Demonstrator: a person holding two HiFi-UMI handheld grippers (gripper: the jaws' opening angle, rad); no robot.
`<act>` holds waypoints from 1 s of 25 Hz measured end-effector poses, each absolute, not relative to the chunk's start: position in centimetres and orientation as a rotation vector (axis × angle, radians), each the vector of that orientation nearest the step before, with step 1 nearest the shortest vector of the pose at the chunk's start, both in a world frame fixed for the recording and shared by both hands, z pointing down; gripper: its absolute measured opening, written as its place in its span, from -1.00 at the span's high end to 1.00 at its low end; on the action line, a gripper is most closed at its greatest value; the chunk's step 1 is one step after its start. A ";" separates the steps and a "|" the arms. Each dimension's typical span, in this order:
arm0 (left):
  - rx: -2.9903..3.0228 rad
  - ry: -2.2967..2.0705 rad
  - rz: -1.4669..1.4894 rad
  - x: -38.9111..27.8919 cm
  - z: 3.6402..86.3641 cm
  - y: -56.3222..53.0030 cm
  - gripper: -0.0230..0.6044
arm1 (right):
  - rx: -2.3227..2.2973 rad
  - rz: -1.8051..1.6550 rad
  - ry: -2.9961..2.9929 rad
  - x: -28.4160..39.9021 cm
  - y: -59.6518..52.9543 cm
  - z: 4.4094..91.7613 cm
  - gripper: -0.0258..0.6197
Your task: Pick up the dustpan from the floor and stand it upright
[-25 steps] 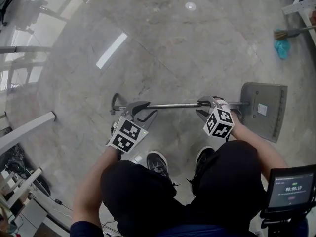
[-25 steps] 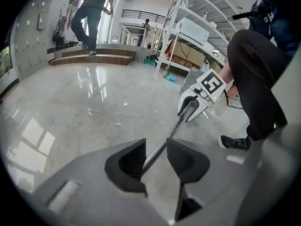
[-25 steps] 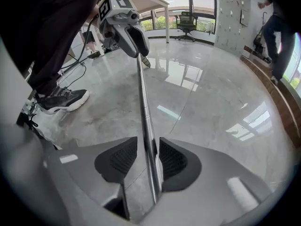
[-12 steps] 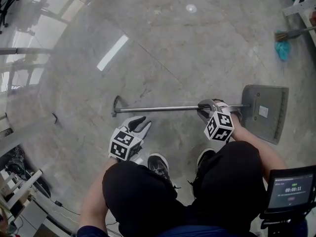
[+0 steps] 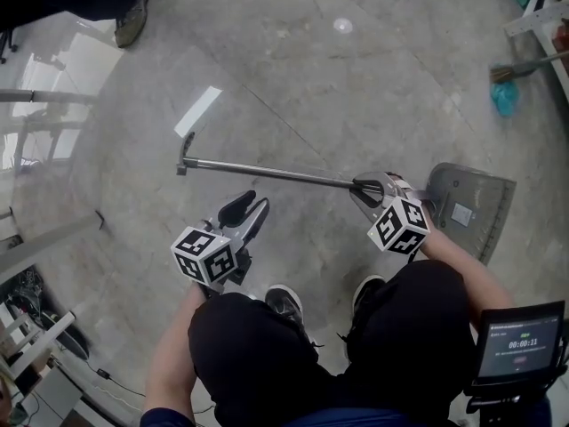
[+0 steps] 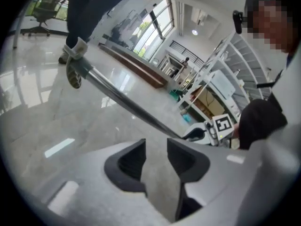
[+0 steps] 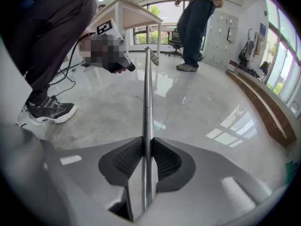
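The dustpan [image 5: 467,210] is held by its long pole [image 5: 267,174], and that pole sits tight between the right tongs [image 7: 147,157], which have just been closing on it near the scoop end. The left tongs [image 6: 155,161] have just been opening. They are wide now with nothing between them, and the pole runs past a little beyond their tips. The scoop lies at the person's right on the shiny floor [image 5: 311,78], just ahead of their feet, and the pole reaches away to the left, ending in a small hook [image 5: 184,154]. That far end looks a bit raised, but it is hard to be sure. The job now looks like tipping the pole up so the dustpan stands. To do it well, the right tongs should keep a firm squeeze and not slide along the smooth metal. The left tongs should come up to the pole farther out, get it right in the middle of the pads, and only then close. Then both can swing the hook end up slowly while the scoop's edge stays on the floor like a hinge. The floor looks slippery, so the scoop might skid if the lift is fast. Another person's shoe [image 5: 132,14] is well apart from the hook end, but it is good to watch that side. Let go only when the dustpan feels steady.
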State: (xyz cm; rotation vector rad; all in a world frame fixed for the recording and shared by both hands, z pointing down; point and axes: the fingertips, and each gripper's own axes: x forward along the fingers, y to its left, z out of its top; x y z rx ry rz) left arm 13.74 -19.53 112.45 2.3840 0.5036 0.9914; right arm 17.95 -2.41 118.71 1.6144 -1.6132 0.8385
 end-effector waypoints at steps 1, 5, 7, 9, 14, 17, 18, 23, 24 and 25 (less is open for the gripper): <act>2.394 0.511 0.948 14.8 111.4 -19.6 0.44 | 1.634 0.834 -1.617 18.2 -2.7 118.4 0.66; 2.410 0.500 0.865 18.5 109.0 -20.2 0.41 | 1.699 0.799 -1.618 19.0 -3.2 117.3 0.67; 2.386 0.511 0.836 19.9 108.2 -20.3 0.41 | 1.733 0.794 -1.609 19.7 -3.3 116.9 0.67; 2.377 0.531 0.810 21.1 107.4 -20.4 0.39 | 1.767 0.786 -1.605 20.6 -3.4 116.3 0.67; 2.371 0.546 0.714 23.9 106.0 -20.7 0.27 | 1.834 0.763 -1.608 22.1 -3.8 115.1 0.67; 2.350 0.512 0.597 25.7 104.2 -21.1 0.27 | 1.858 0.747 -1.617 22.6 -3.9 114.5 0.67; 2.347 0.497 0.571 26.2 103.5 -21.1 0.30 | 1.864 0.740 -1.620 22.7 -3.9 114.2 0.67; 2.367 0.456 0.508 27.7 101.1 -21.5 0.53 | 1.910 0.703 -1.623 23.8 -4.4 112.8 0.67; 2.374 0.456 0.508 28.0 100.5 -21.5 0.54 | 1.921 0.694 -1.625 24.0 -4.6 112.4 0.67; 2.379 0.461 0.503 28.3 99.9 -21.6 0.55 | 1.931 0.685 -1.627 24.2 -4.8 112.0 0.67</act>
